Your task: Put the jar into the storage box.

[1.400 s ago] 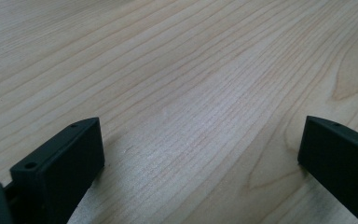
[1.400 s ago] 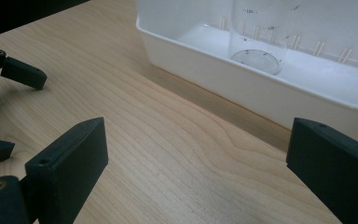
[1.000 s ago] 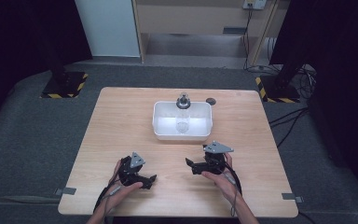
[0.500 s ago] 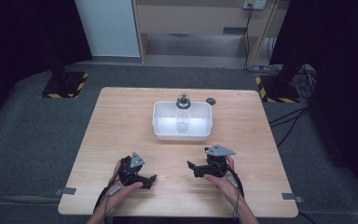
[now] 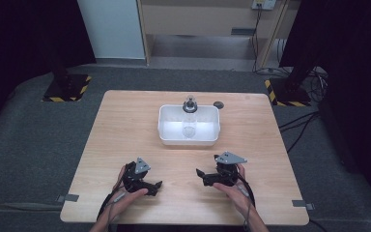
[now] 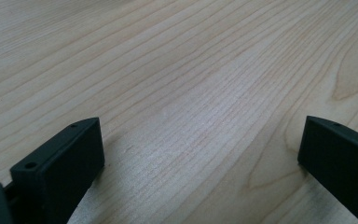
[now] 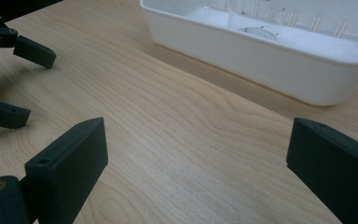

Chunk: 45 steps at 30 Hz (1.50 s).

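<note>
A white plastic tub [image 5: 164,126] sits in the middle of the wooden table [image 5: 125,121]. A clear cup with printed markings [image 5: 189,129] stands inside it, also seen as the clear cup [image 7: 256,21] within the tub [image 7: 270,65]. Behind the tub stands a small glass vessel with a dark top [image 5: 190,103]. My left gripper [image 5: 155,186] rests near the front edge, open, over bare wood [image 6: 200,149]. My right gripper [image 5: 201,177] faces it, open and empty [image 7: 198,154]. The left gripper's fingers [image 7: 32,50] appear at that view's left.
A small dark disc [image 5: 218,104] lies behind the tub's right corner. Bare wood stretches between the grippers and the tub. Grey carpet surrounds the table, with black stands on striped bases [image 5: 65,87] at the back corners and cables [image 5: 299,121] at right.
The right gripper has drifted slightly toward the front edge. The left gripper and the things on the table have stayed put.
</note>
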### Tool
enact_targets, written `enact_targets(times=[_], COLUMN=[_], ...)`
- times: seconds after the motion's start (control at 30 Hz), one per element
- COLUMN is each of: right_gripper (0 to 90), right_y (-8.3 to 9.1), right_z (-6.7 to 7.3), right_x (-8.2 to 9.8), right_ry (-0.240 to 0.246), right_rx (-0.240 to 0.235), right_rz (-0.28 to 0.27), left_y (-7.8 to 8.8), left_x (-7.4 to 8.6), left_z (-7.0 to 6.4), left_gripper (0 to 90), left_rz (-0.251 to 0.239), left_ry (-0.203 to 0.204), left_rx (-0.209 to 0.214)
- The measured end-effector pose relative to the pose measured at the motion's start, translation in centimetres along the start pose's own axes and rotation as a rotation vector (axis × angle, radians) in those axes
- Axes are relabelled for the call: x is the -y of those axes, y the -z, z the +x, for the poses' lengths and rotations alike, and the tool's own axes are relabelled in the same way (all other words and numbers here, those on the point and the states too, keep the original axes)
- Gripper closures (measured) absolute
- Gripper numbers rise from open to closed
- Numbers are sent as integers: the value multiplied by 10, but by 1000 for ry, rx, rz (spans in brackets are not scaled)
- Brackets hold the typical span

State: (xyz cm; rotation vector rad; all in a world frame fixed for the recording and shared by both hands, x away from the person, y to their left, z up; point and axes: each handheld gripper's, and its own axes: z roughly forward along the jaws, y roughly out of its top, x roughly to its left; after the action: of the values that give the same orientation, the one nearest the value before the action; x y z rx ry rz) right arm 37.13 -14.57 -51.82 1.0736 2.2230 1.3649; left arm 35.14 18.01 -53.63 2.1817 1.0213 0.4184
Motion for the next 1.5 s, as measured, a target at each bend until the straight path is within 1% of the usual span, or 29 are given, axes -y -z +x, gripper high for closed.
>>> enact_targets(times=[1.1, 1.5], right_gripper=[54, 54], right_y=[12, 18], right_z=[0, 0], right_x=[13, 20], right_ry=[-9, -21], right_rx=[1, 1], right_rz=[19, 23], left_y=[0, 0], left_x=[0, 0], left_z=[0, 0], left_gripper=[0, 0], left_rz=[0, 0], left_ry=[0, 0], left_rx=[0, 0])
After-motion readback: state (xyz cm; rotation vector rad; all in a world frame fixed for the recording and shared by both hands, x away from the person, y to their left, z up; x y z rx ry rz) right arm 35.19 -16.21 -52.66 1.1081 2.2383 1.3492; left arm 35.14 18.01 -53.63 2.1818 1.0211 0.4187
